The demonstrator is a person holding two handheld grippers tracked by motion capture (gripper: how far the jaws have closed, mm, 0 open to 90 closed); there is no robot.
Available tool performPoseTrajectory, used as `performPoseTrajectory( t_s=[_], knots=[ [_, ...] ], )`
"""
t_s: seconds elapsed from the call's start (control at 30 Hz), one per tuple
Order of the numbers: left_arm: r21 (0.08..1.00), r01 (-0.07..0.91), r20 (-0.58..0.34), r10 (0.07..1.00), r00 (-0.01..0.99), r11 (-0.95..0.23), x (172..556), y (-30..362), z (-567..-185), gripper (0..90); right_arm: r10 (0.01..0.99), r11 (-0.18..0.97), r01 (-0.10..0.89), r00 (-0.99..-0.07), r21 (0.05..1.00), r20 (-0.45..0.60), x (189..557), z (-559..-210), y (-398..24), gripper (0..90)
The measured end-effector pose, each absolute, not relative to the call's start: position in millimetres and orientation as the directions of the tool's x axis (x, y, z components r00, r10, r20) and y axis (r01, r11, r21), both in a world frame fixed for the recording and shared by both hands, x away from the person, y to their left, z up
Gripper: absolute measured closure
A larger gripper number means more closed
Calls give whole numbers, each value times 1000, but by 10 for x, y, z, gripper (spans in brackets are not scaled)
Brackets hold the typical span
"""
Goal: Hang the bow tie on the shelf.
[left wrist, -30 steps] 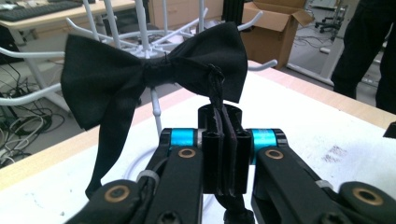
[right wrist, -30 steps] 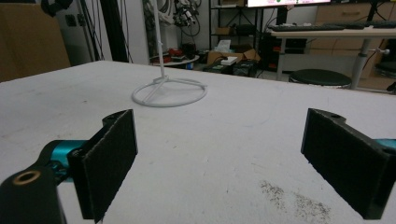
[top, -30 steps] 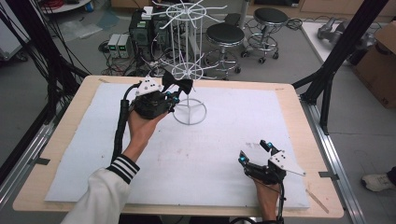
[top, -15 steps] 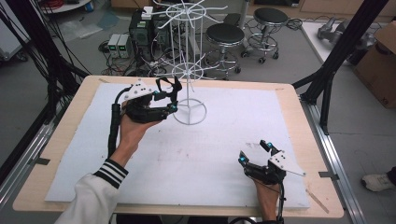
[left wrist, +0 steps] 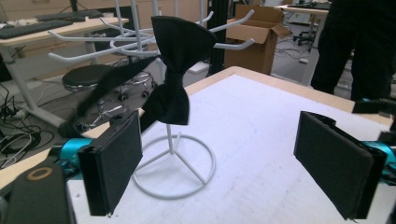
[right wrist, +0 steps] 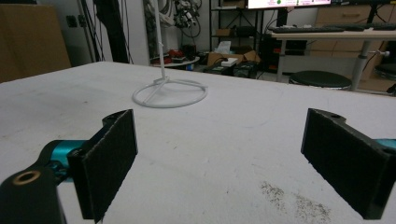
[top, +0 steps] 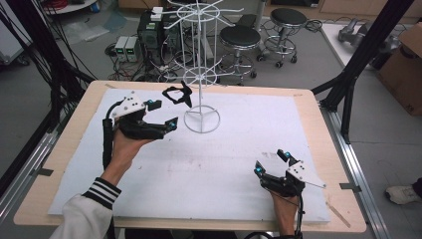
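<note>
A black bow tie (top: 179, 94) hangs on a low hook of the white wire rack (top: 201, 74), in the upper middle of the high view. In the left gripper view the bow tie (left wrist: 175, 70) sits near the top centre, dangling from the rack (left wrist: 175, 165) just past the jaws. The left gripper (top: 164, 113) is at the left of the high view, just beside the bow tie and not touching it. Its jaws have just been opening and now stand wide with nothing between them. The right gripper (top: 271, 163) rests low on the white mat (top: 239, 149) at the lower right, its jaws wide too, holding nothing.
</note>
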State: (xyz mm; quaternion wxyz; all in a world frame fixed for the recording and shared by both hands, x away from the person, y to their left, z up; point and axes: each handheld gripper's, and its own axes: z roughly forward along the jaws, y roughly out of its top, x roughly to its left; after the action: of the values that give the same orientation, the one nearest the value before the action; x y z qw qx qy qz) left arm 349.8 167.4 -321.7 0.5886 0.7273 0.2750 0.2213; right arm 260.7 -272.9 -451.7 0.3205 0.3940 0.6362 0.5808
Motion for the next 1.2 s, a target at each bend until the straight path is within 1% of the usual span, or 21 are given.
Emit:
performPoseTrajectory(
  t_s=[0.2, 0.33, 0.43, 0.53, 0.57, 0.67, 0.7, 0.77, 0.83, 0.97, 1.07, 1.2],
  knots=[
    [986, 92, 20, 646, 763, -139, 3312, 1880, -3310, 151, 877, 23, 126, -480, 992, 40, 2612, -4517, -2727, 97],
    [989, 42, 62, 656, 752, -142, 3130, 2104, -3457, 151, 877, 26, 122, -478, 992, 35, 2609, -4517, -2724, 97],
    [991, 43, 51, 662, 747, -125, 3072, 2216, -3541, 151, 878, 26, 122, -478, 992, 35, 2609, -4517, -2725, 97],
    [996, 18, 47, 691, 722, -87, 2942, 2454, -3765, 151, 878, 27, 121, -478, 992, 34, 2609, -4517, -2723, 97],
    [996, 18, 47, 691, 722, -87, 2942, 2454, -3765, 151, 878, 27, 121, -478, 992, 34, 2609, -4517, -2723, 97],
    [998, 25, 26, 716, 698, -61, 2850, 2656, -4028, 151, 879, 20, 126, -474, 992, 42, 2604, -4518, -2725, 97],
    [998, 25, 26, 716, 698, -61, 2850, 2656, -4028, 151, 879, 20, 126, -474, 992, 42, 2604, -4518, -2725, 97],
    [998, 39, 12, 725, 688, -54, 2818, 2709, -4147, 151, 881, 15, 126, -472, 992, 47, 2601, -4518, -2723, 97],
    [997, 39, 24, 731, 682, -69, 2787, 2746, -4246, 151, 881, 24, 120, -472, 993, 36, 2602, -4519, -2723, 97],
    [994, 47, 40, 740, 672, -96, 2768, 2770, -4314, 151, 881, 18, 127, -470, 992, 44, 2599, -4518, -2722, 97],
    [995, 29, 55, 744, 666, -99, 2741, 2779, -4388, 151, 881, 15, 126, -470, 992, 46, 2600, -4518, -2722, 97],
    [995, 28, 53, 745, 665, -96, 2741, 2785, -4436, 151, 881, 17, 124, -471, 992, 44, 2598, -4519, -2722, 97]
  ],
)
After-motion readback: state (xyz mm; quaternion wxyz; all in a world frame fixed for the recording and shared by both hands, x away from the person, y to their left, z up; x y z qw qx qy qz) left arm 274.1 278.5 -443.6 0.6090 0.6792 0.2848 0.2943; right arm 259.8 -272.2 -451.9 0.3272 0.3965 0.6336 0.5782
